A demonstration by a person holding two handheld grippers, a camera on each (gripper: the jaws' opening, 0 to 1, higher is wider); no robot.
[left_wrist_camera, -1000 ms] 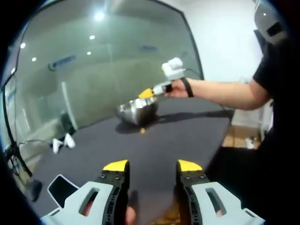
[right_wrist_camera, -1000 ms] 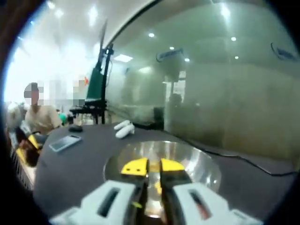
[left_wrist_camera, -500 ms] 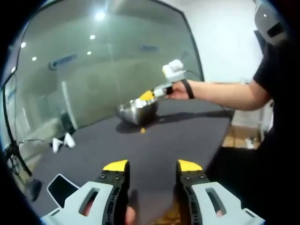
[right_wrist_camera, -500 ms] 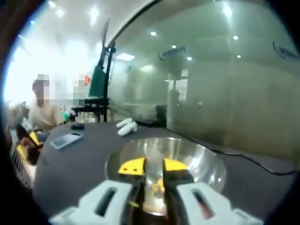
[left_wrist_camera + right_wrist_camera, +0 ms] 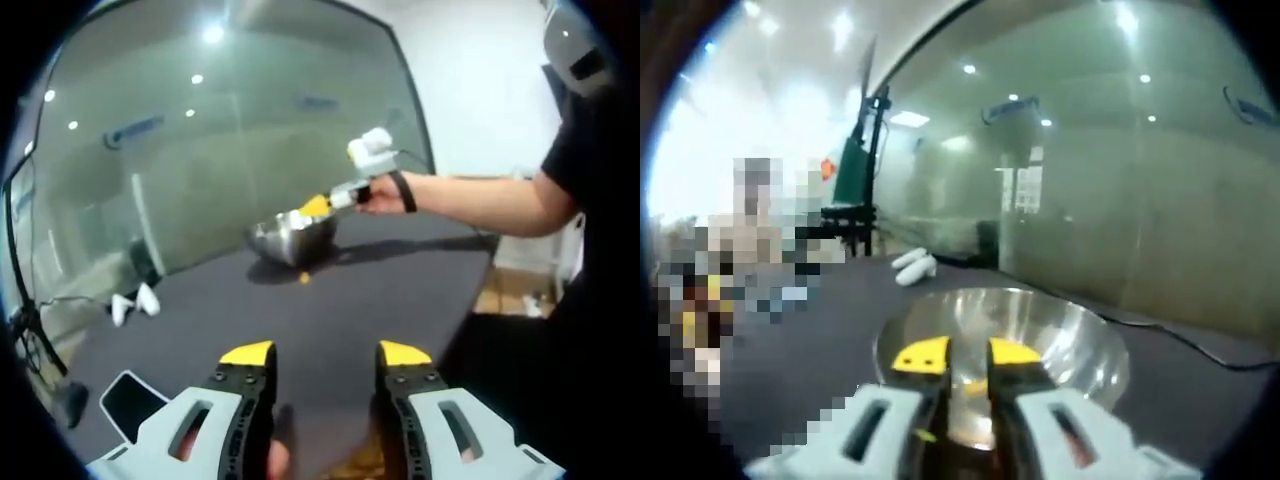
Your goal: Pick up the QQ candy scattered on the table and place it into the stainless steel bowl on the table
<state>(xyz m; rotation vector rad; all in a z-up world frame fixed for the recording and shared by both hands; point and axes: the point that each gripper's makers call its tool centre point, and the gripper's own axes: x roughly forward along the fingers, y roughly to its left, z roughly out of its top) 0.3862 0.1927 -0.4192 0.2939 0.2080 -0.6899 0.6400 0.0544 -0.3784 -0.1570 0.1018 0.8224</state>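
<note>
The stainless steel bowl (image 5: 293,236) stands far out on the dark table (image 5: 340,310), and one small yellow QQ candy (image 5: 305,279) lies on the table just in front of it. A hand holds my right gripper (image 5: 316,205) over that bowl. From its own camera, the right gripper (image 5: 968,354) hangs above the bowl (image 5: 1080,335) with its jaws a little apart and nothing between them. A yellow piece (image 5: 976,386) shows below, inside the bowl. My left gripper (image 5: 325,354) is open and empty, low over the near end of the table.
A phone (image 5: 130,402) lies near the left jaw, and two white oblong things (image 5: 134,304) lie at the table's left side, also white things (image 5: 912,266) beyond the bowl. A green stand (image 5: 855,170) rises behind. A person's arm (image 5: 480,197) reaches across from the right. A glass wall (image 5: 230,140) backs the table.
The right gripper's jaws have parted from nearly shut to a small gap above the bowl. Its view has shifted slightly. The left gripper has not moved.
</note>
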